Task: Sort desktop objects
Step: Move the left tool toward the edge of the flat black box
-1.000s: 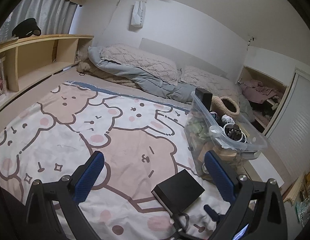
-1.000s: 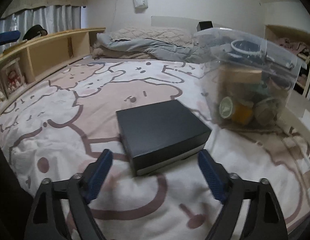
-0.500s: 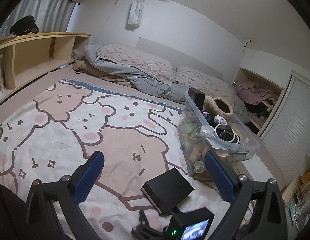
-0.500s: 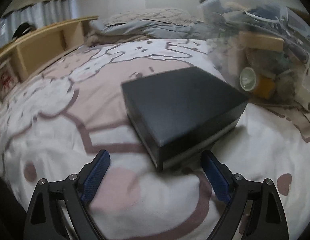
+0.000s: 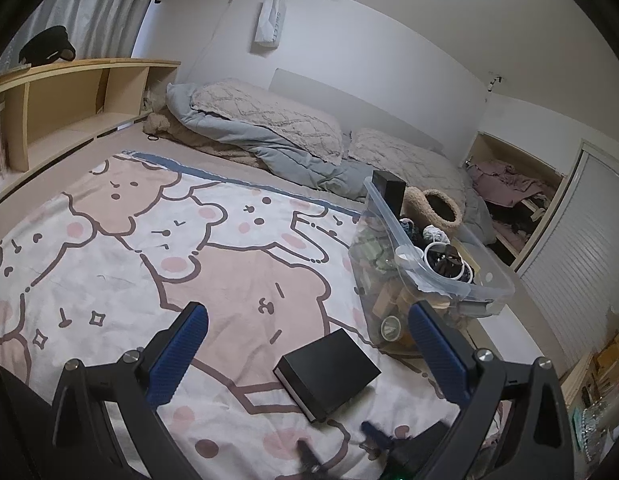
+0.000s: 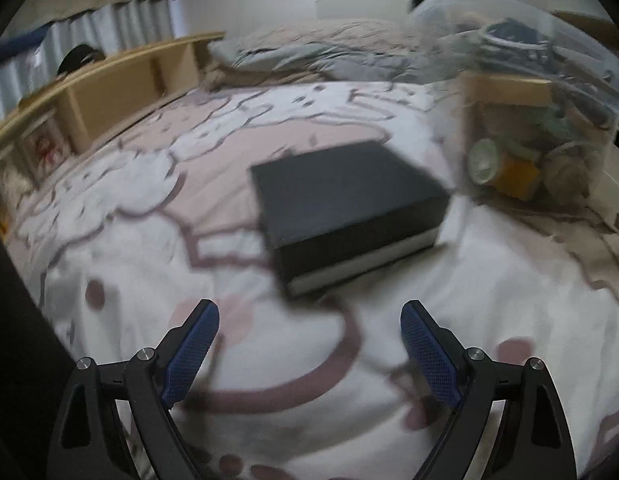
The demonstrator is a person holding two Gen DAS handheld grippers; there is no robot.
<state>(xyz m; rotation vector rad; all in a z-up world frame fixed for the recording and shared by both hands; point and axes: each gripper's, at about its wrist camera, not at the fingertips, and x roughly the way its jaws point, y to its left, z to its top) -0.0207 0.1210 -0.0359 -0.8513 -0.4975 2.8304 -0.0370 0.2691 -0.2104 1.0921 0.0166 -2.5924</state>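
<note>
A flat black box [image 5: 328, 372] [image 6: 345, 208] with a pale lower band lies on the bear-print bed cover. To its right stands a clear plastic bin [image 5: 425, 280] [image 6: 541, 120] filled with several small items such as tape rolls and cups. My right gripper [image 6: 309, 320] is open, its blue pads apart, just short of the box's near edge with nothing between them. My left gripper [image 5: 307, 320] hangs higher over the cover, also open and empty. The right gripper's dark body [image 5: 393, 452] shows at the bottom of the left wrist view.
The bear-print cover [image 5: 149, 280] spreads left of the box. A wooden shelf [image 5: 69, 100] runs along the left wall. Pillows and a grey duvet [image 5: 269, 140] lie at the head. A closet [image 5: 517, 200] with clothes is on the right.
The right gripper drew close to the black box, then pulled back a little, so the box now looks smaller and farther. The left view barely shifted.
</note>
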